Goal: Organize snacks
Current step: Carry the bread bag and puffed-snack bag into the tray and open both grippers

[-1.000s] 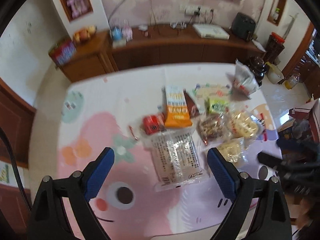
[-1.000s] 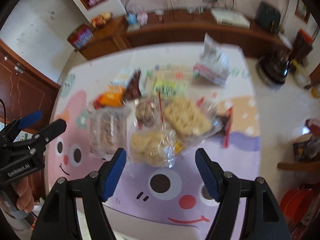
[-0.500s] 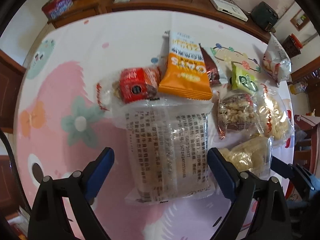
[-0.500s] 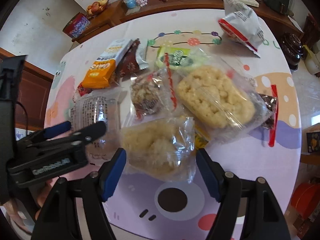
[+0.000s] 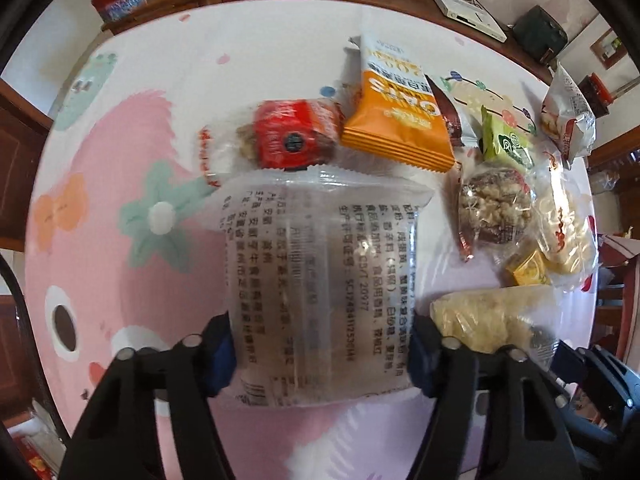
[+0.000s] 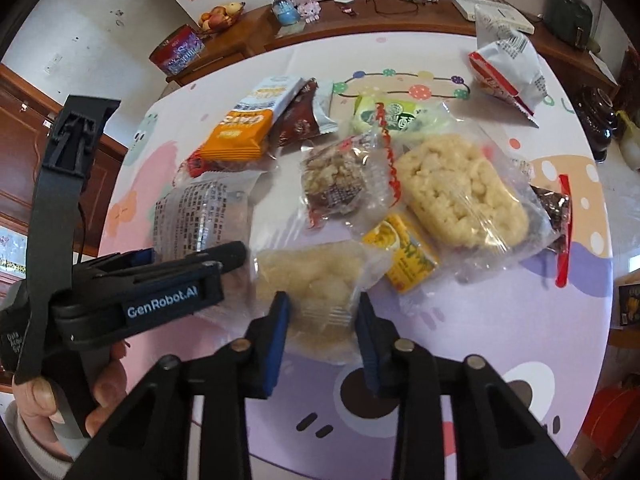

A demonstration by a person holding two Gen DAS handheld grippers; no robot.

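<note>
Closing on the clear printed packet (image 5: pixel 320 288), the left gripper (image 5: pixel 320 354) has a blue pad at each side edge of its near end; contact looks made. Red snack (image 5: pixel 294 138) & orange oats pack (image 5: pixel 396 120) lie beyond the jaws. Right gripper (image 6: pixel 322 330) pinches the pale rice-cake packet (image 6: pixel 316 284) btwn its pads, jaws narrow; yellow sachet (image 6: pixel 404 254) just right, on the cartoon tablecloth (image 6: pixel 500 320).
</note>
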